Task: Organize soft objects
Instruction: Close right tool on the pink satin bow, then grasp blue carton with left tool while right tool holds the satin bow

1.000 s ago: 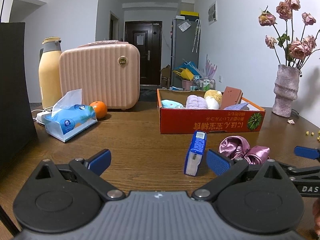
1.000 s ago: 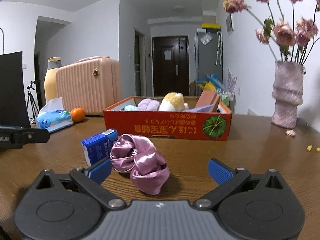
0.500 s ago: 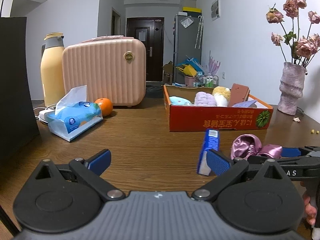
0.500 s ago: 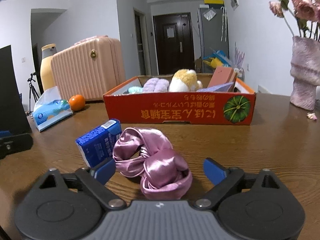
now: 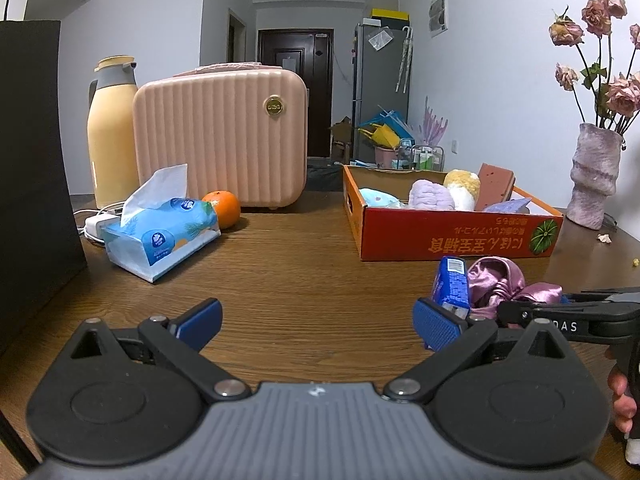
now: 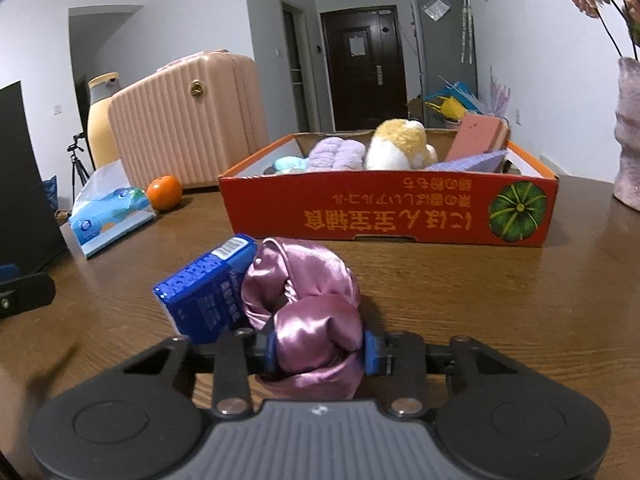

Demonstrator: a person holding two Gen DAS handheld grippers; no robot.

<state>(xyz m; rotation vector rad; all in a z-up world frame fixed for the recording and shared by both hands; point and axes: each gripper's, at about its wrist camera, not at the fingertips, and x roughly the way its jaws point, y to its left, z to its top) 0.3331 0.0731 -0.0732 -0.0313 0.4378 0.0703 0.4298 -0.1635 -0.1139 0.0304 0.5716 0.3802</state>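
Squeezing pink satin scrunchie (image 6: 316, 320): right gripper (image 6: 320, 350), blue pads pressed into fabric from both sides, low over wooden table (image 6: 500, 300). Blue tissue pack (image 6: 208, 292) touching scrunchie at its 9 o'clock, leaning. Orange cardboard box (image 6: 384, 212) at 12 o'clock beyond, holding plush toy (image 6: 396, 144), lilac towel roll (image 6: 336, 154), other soft bits, hard to make out. Left gripper (image 5: 316, 320) hovering, fingers wide apart, nothing between. From left view, scrunchie (image 5: 500, 280) at 2 o'clock, right gripper (image 5: 560, 312) reaching in from 3 o'clock.
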